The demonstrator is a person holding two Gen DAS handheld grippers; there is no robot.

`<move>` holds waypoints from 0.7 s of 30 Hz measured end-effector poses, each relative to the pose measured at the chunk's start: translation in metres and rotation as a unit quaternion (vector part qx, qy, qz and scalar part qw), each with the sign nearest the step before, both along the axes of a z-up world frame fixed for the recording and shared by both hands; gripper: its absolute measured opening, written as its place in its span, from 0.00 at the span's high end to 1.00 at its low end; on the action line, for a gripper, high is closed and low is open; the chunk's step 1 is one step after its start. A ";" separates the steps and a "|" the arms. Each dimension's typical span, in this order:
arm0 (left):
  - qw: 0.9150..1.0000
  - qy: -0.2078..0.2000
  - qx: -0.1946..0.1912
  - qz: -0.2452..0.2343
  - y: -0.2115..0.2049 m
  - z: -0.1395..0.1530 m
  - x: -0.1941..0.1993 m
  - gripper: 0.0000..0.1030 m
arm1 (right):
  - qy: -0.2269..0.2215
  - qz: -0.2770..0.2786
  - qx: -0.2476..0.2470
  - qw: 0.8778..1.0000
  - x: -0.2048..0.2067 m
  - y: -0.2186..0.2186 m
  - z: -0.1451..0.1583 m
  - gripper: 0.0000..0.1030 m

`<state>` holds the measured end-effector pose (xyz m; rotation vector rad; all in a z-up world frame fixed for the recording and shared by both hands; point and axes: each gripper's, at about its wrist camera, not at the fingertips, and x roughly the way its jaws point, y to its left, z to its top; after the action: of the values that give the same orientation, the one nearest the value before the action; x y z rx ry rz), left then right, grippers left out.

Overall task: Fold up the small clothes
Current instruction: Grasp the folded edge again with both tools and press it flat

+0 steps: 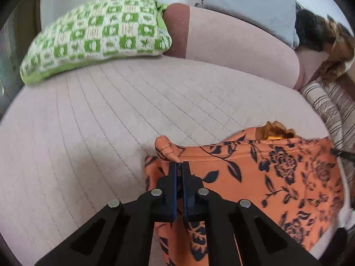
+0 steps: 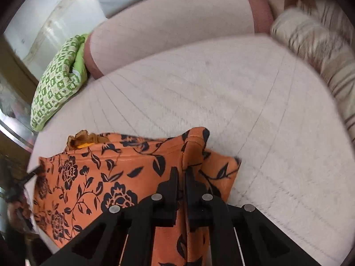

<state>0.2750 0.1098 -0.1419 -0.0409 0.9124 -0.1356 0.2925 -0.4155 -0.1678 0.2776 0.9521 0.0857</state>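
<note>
An orange garment with a dark floral print (image 1: 266,177) lies on the pale quilted sofa seat (image 1: 111,122), with a frilled orange collar at its far edge. My left gripper (image 1: 179,165) is shut on the garment's left corner, which bunches up past the fingertips. In the right wrist view the same garment (image 2: 93,177) spreads to the left. My right gripper (image 2: 181,171) is shut on its right corner, with a fold of cloth rising between the fingers. The other gripper's tip shows as a dark blur at the garment's far side in each view.
A green and white checked cushion (image 1: 99,35) lies at the back left of the seat. The pink backrest (image 1: 233,44) runs behind. A striped cushion (image 1: 328,110) sits at the right end, with a grey cushion (image 1: 250,4) and a furry brown thing (image 1: 332,42) above.
</note>
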 end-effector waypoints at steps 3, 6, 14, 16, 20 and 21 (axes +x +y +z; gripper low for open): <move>0.999 0.030 0.017 0.031 0.008 -0.035 0.016 0.95 | 0.044 -0.015 -0.039 0.998 0.004 0.001 -0.038 0.90; 0.999 0.016 -0.009 0.028 0.012 -0.021 0.008 0.91 | 0.006 -0.047 0.003 0.999 -0.009 -0.010 -0.026 0.88; 0.998 -0.044 -0.035 0.032 0.014 0.037 -0.058 0.63 | -0.063 0.004 0.063 0.996 -0.062 0.030 0.040 0.86; 0.997 -0.055 -0.042 0.019 0.003 0.043 -0.083 0.39 | -0.048 0.024 0.090 0.995 -0.075 0.034 0.030 0.85; 1.000 -0.018 -0.015 0.016 -0.019 0.009 -0.102 0.33 | 0.059 -0.045 0.139 0.987 -0.079 0.009 -0.053 0.85; 1.000 0.016 0.007 0.023 -0.021 -0.009 -0.099 0.33 | 0.040 -0.063 0.188 0.979 -0.088 -0.002 -0.058 0.88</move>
<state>0.1756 0.0883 -0.1510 -0.0506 0.9433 -0.0866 0.2048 -0.4178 -0.2254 0.6947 0.9930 0.1390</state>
